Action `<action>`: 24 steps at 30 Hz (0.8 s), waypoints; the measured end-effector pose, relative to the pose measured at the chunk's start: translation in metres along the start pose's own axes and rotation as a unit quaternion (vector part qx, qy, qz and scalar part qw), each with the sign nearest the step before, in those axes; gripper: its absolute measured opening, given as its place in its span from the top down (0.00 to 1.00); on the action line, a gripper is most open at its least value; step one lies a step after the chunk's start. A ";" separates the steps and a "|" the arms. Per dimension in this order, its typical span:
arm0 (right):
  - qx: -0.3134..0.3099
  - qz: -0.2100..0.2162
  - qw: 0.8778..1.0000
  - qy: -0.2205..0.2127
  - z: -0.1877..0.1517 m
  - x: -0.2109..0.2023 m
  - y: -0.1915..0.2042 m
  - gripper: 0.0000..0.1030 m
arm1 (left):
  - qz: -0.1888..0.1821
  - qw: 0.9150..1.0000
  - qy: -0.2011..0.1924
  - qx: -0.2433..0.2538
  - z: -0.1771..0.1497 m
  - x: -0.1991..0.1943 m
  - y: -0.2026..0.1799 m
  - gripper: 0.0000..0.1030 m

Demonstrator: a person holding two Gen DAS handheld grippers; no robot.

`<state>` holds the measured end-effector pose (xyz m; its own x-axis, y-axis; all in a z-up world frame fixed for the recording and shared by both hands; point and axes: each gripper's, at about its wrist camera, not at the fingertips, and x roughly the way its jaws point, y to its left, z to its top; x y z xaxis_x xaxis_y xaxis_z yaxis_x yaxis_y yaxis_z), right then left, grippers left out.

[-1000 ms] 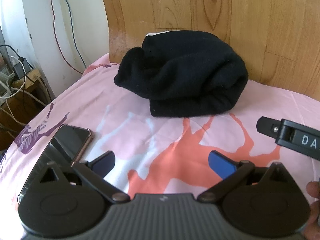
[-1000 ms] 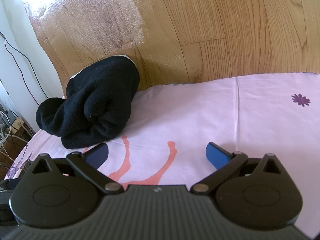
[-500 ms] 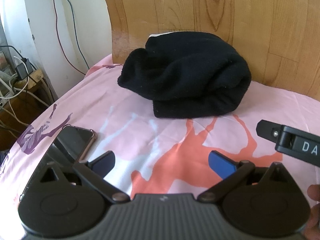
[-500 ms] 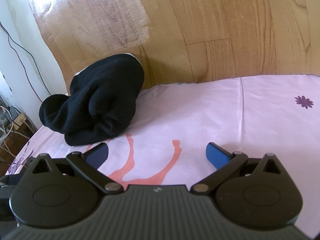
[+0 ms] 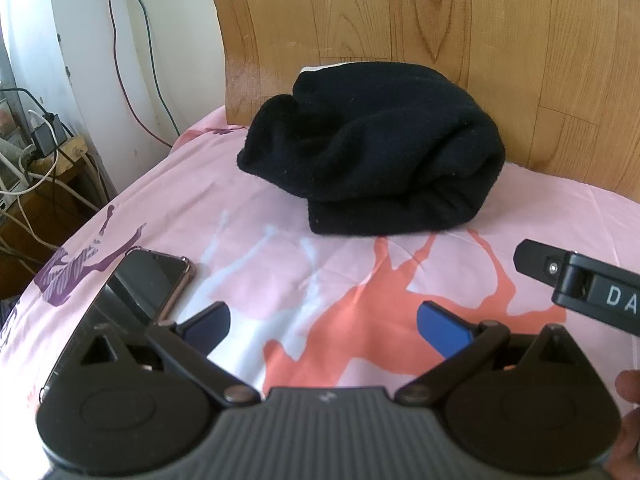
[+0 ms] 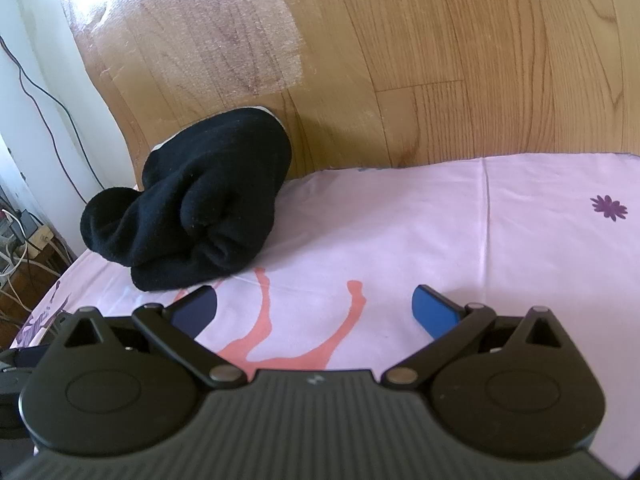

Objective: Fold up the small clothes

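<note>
Black fleece garment (image 5: pixel 372 148), soft and thick, lies bunched in a rough bundle on the bed's pink printed sheet (image 5: pixel 256 216), close against the wooden headboard (image 5: pixel 460 12); a sliver of white cloth shows at its top edge. In the right wrist view the same bundle (image 6: pixel 192 204) sits to the left, near the corner of the bed. Left tongs (image 5: pixel 323 324) are spread wide, holding nothing, low over the sheet and short of the garment. Right tongs (image 6: pixel 314 310) are likewise spread and empty, apart from the bundle. A dark smartphone with a coppery rim (image 5: pixel 156 280) lies flat on the sheet just beside the left tongs' left finger. Cables (image 5: pixel 120 40) hang down the pale wall.
</note>
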<state>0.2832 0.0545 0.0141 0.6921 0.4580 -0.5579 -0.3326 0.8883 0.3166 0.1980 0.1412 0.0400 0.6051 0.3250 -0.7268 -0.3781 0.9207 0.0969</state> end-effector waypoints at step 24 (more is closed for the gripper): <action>-0.014 0.002 1.000 -0.007 0.000 -0.002 0.004 0.00 | 0.003 1.000 0.006 -0.013 0.002 0.001 0.007 0.00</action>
<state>0.2806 0.0573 0.0168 0.7000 0.4609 -0.5455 -0.3530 0.8873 0.2967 0.1976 0.1487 0.0411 0.5942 0.3281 -0.7344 -0.3997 0.9127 0.0843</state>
